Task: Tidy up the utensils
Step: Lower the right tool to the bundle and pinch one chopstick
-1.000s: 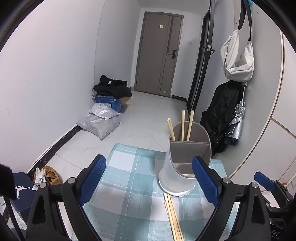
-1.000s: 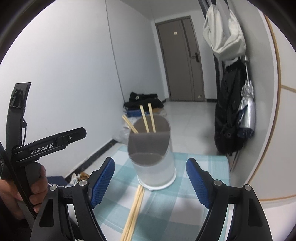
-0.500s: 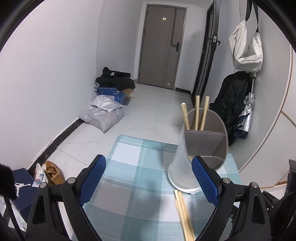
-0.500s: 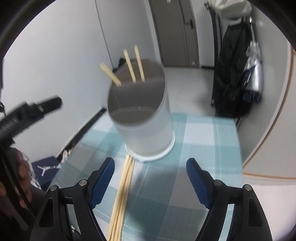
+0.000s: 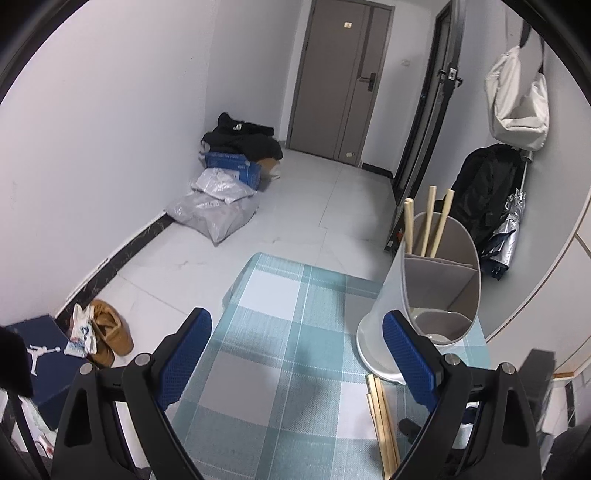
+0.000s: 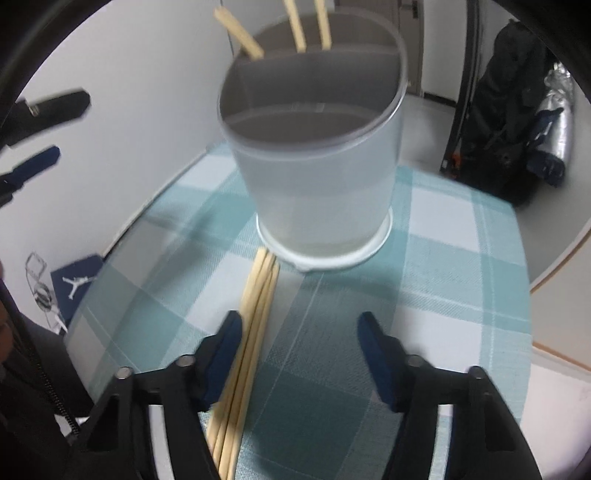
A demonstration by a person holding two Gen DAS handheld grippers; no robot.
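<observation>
A translucent white utensil holder point(image 6: 317, 166) with grey dividers stands on a teal plaid cloth point(image 6: 443, 280); it also shows in the left wrist view point(image 5: 428, 295). Three wooden chopsticks point(image 6: 295, 26) stand in its back compartment. A bundle of loose chopsticks point(image 6: 251, 332) lies on the cloth in front of it, also in the left wrist view point(image 5: 384, 421). My right gripper point(image 6: 299, 347) is open and empty, low over the cloth, its left finger beside the bundle. My left gripper point(image 5: 295, 354) is open and empty, left of the holder.
The small table ends just past the holder. Beyond are a tiled floor, bags and a blue box point(image 5: 232, 166) by the left wall, shoes point(image 5: 107, 332), a dark coat and a folded umbrella point(image 5: 509, 229) on the right.
My right gripper has tilted down and moved forward toward the loose chopsticks, and its jaws have narrowed. My left gripper has drifted left, so the holder sits further right in its view.
</observation>
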